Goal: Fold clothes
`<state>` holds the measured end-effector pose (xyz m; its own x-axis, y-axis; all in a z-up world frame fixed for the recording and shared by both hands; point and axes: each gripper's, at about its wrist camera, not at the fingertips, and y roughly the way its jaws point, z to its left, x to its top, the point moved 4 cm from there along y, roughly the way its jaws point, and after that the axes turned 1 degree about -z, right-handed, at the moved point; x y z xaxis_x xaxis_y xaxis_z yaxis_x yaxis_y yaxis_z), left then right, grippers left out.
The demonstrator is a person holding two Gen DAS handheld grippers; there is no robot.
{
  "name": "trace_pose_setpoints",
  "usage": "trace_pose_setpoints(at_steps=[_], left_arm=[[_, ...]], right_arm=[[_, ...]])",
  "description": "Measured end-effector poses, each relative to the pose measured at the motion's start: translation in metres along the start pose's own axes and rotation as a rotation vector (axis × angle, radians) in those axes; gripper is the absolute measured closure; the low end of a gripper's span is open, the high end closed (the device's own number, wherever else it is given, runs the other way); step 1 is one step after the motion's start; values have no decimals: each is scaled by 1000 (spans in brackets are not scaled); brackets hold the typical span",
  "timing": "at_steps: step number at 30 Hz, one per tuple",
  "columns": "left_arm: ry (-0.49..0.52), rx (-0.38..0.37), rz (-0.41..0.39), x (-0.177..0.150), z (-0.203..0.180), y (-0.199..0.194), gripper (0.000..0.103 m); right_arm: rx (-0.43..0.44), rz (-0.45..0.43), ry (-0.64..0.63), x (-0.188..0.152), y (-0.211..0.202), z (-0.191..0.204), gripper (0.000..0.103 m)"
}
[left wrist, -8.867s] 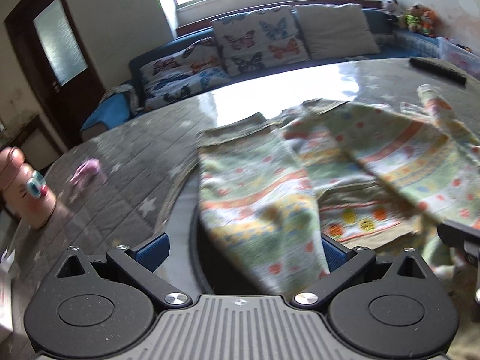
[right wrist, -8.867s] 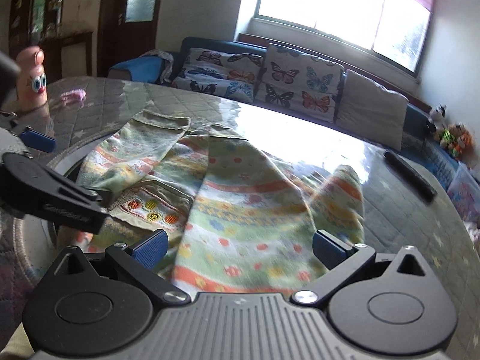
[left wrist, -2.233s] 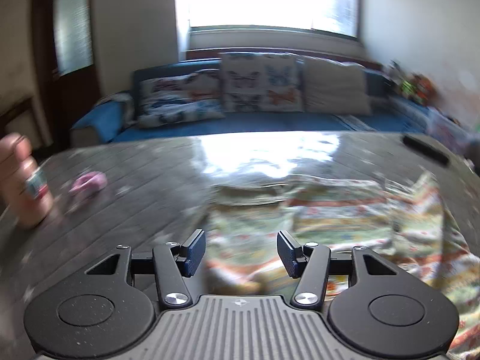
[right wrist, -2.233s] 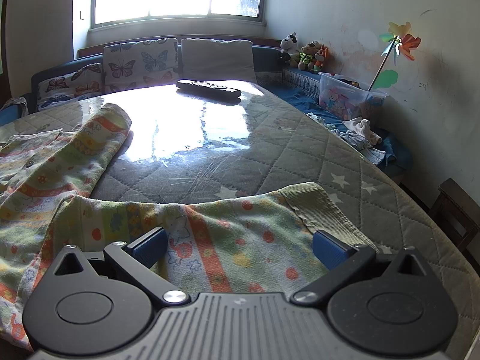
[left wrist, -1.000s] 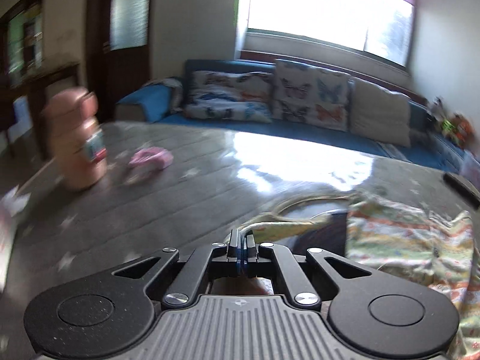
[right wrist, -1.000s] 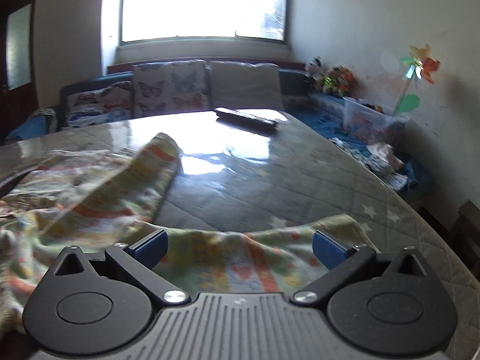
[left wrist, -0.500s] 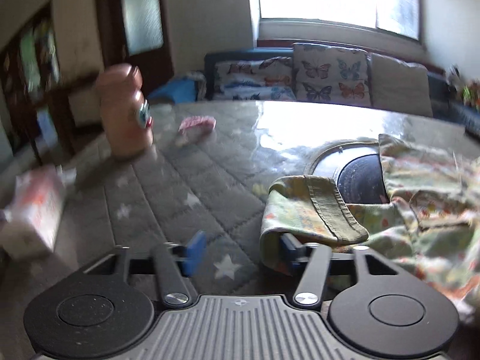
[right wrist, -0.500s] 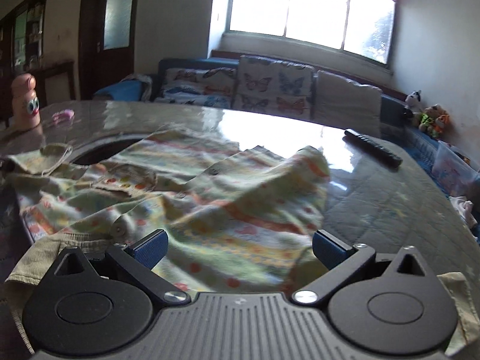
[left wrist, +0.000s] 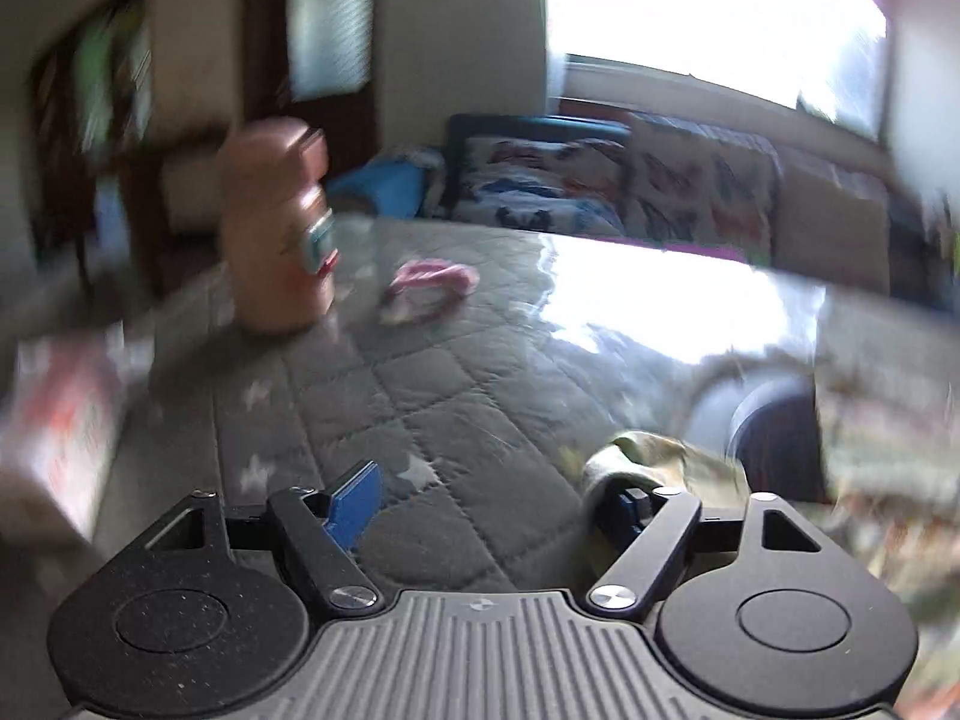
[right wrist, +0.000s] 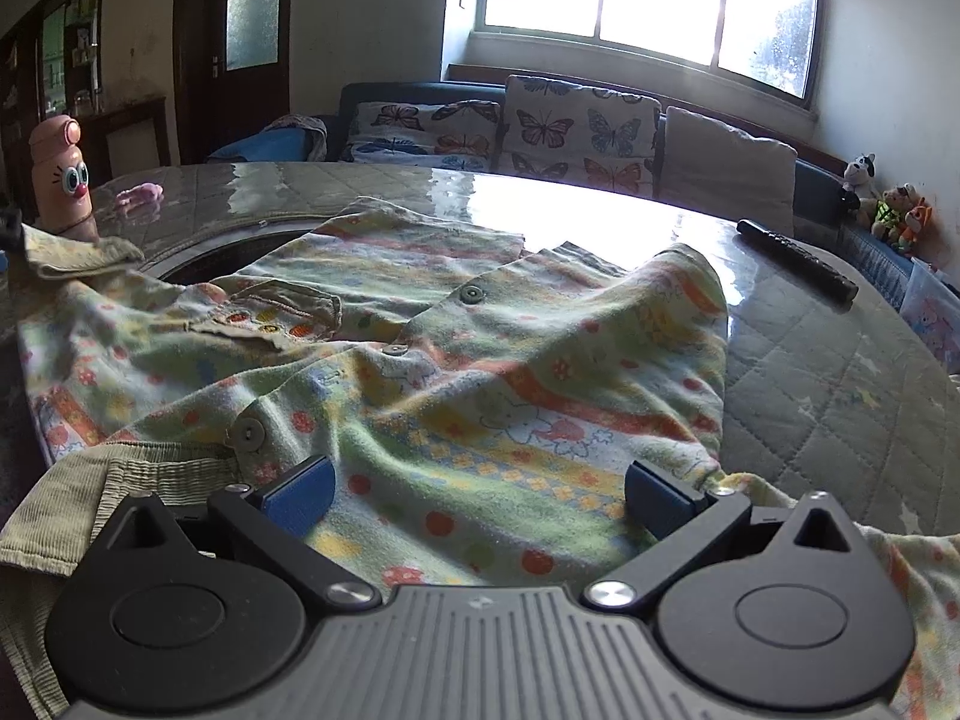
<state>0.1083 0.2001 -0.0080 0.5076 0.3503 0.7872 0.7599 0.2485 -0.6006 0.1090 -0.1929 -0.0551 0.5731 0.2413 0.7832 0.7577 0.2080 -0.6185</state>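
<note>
The patterned shirt (right wrist: pixel 456 360) lies rumpled on the quilted worktop (right wrist: pixel 828 372), buttons up, green ribbed cuffs at its edges. Left gripper (left wrist: pixel 492 495): jaws apart, one cuff (left wrist: pixel 642 456) against the right finger. Right gripper (right wrist: pixel 477 489): jaws apart above the fabric.

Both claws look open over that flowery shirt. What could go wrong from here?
The left gripper is open with the cuff draped on one finger; pulling away might drag the sleeve crooked. The pink bottle stands near that sleeve and could be knocked over. The shirt lies rumpled, so folding now may trap creases.
</note>
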Motion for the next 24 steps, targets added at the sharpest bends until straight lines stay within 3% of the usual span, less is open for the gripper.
trace_pose_setpoints(at_steps=[2, 5, 8, 11, 15, 19, 24], left_arm=[[-119, -23, 22, 4, 17, 3, 22], [-215, -26, 18, 4, 36, 3, 22], [-290, -13, 71, 1, 53, 10, 22], [-200, 85, 39, -1, 52, 6, 22], [-157, 180, 11, 4, 63, 2, 22], [-63, 183, 2, 5, 56, -3, 23], [59, 133, -6, 6, 31, 0, 24]], right_arm=[[1, 0, 1, -1, -1, -1, 0], [-1, -1, -2, -1, -1, -2, 0], [-3, -1, -6, 0, -1, -2, 0], [-5, -1, -10, 0, -1, -1, 0], [-7, 0, -15, 1, -1, -1, 0], [0, 14, -21, 3, -5, 1, 0], [107, 1, -30, 7, -29, 15, 0]])
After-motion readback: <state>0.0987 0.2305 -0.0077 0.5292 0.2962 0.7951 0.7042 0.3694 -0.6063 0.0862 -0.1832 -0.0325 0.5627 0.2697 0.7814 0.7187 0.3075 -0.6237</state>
